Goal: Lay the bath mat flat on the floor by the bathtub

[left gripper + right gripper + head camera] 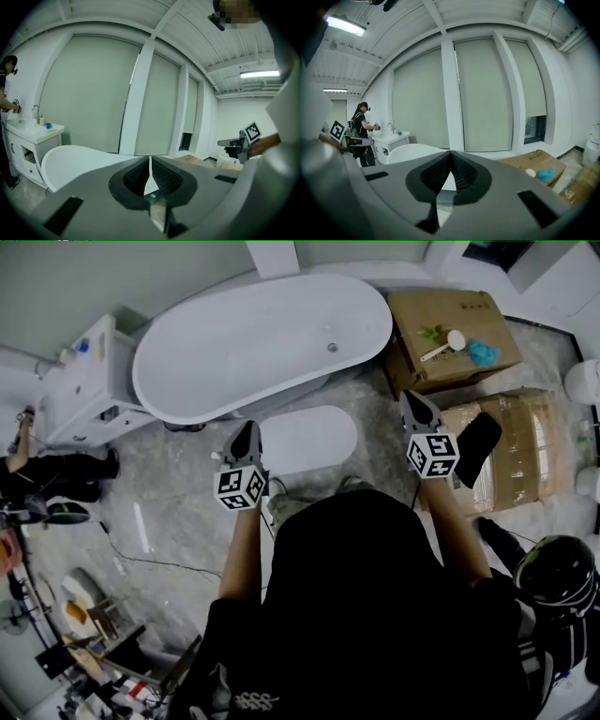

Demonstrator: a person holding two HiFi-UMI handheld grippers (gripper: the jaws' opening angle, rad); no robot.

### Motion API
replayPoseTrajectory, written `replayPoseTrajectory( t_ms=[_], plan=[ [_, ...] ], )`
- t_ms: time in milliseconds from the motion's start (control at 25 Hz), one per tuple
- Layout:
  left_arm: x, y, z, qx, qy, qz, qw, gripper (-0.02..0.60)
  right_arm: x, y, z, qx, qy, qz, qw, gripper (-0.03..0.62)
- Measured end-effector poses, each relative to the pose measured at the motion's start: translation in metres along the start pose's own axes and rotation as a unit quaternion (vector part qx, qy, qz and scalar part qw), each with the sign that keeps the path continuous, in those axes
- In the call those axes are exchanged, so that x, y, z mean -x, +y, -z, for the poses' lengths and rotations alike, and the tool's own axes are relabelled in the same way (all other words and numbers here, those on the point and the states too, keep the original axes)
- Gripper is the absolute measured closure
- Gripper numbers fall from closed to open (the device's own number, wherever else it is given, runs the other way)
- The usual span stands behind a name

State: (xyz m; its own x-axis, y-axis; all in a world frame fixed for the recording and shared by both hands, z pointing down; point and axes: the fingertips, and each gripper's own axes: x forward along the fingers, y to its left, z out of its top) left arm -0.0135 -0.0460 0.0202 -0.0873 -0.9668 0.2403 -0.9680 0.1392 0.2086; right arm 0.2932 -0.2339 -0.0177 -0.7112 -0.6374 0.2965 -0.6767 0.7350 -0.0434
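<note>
Both shut & empty: left gripper point(247, 432), right gripper point(412, 401), over bath mat point(309, 439) flat on floor point(178, 512) by bathtub point(262, 338); prob. soft, light, floppy, so pinch its edge.

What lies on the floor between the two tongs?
The white bath mat, flat beside the bathtub, lies between the left tongs and right tongs; the head view shows it.

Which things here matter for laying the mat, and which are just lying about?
Job: white oval bath mat; white freestanding bathtub; grey stone floor; left claw, right claw, both shut, empty.
Lying about: brown cardboard box; white vanity cabinet; blue puff.
</note>
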Motion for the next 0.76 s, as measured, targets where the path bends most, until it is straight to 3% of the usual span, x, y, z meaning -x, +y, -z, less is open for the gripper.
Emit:
replayPoseTrajectory(
  t_ms=[760],
  plan=[
    [-0.023, 0.030, -0.018, 0.008, -0.006, 0.028, 0.9996, 0.549, -0.026, 0.023, -0.004, 0.003, -0.001, 0.007, 1.000, 0.572]
  ],
)
